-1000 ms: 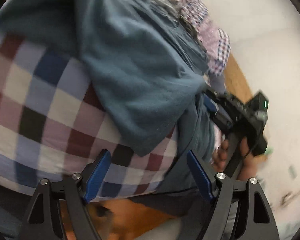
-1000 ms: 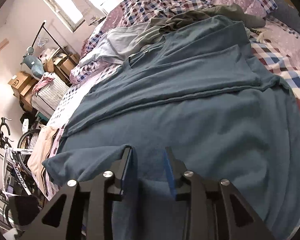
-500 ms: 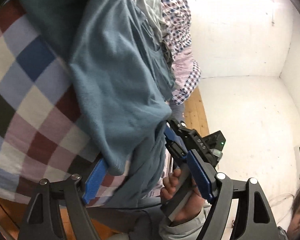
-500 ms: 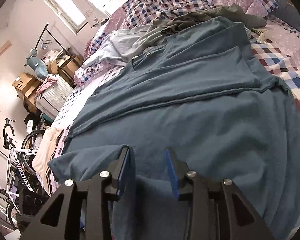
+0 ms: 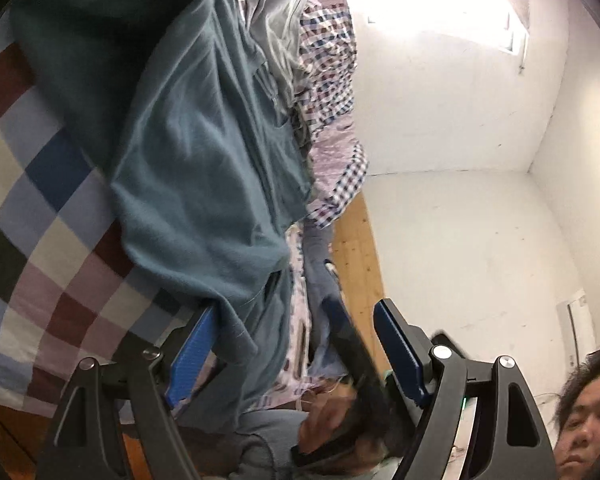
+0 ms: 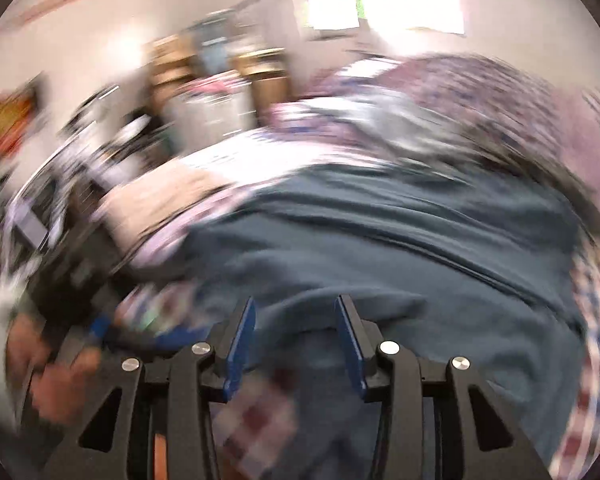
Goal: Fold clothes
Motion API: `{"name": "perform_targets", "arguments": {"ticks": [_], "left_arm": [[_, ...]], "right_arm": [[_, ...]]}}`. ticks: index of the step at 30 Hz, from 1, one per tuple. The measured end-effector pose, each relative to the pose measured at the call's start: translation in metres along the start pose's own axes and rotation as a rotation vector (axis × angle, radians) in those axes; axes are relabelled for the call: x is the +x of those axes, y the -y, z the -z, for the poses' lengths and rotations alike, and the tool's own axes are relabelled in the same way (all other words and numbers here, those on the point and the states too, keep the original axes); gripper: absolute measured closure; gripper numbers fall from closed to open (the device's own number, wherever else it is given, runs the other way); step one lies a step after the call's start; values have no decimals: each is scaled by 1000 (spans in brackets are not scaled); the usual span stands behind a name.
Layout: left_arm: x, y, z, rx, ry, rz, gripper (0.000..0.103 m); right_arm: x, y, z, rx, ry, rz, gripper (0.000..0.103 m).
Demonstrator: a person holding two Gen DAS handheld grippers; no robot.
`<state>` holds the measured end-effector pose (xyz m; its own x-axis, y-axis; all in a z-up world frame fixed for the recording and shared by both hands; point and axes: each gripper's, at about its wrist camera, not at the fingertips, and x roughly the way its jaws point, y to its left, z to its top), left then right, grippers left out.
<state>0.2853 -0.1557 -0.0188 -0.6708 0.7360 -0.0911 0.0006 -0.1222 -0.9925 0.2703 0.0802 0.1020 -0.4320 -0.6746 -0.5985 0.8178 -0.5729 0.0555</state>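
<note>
teal shirt on checked bedspread, left tongs agape

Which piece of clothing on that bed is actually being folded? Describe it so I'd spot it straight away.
Start at the bed's big checked cover. Spread across it lies a dusty blue-green shirt, its hem hanging off the near edge by the left gripper. Unlike the pale grey garments crumpled further up the bed, it is plain, dark and laid out broad.

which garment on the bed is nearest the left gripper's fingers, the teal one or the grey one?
The teal shirt: its hem corner drapes down between the open left gripper fingers. The grey garment lies crumpled far up the checked quilt, beyond the shirt's collar end.
</note>
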Motion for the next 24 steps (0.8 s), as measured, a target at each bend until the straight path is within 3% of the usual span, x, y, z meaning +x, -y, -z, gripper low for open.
{"name": "perform_targets", "arguments": {"ticks": [2, 8, 17, 19, 21, 24], "left_arm": [[-1, 0, 0, -3, 2, 12, 21], [4, -4, -1, -18, 13, 8, 21], [0, -10, 3, -36, -8, -7, 21], [-3, -11, 3, -41, -4, -7, 21], [-8, -13, 2, -46, 0, -7, 21], [-11, -15, 3, -50, 5, -29, 21]], "right_arm": [[8, -29, 8, -148, -35, -18, 59], [36, -71, 35, -422, -103, 85, 59], [70, -85, 43, -552, -129, 160, 62], [78, -87, 44, -561, -149, 168, 68], [82, -88, 46, -576, -163, 184, 90], [84, -87, 47, -583, -156, 220, 98]]}}
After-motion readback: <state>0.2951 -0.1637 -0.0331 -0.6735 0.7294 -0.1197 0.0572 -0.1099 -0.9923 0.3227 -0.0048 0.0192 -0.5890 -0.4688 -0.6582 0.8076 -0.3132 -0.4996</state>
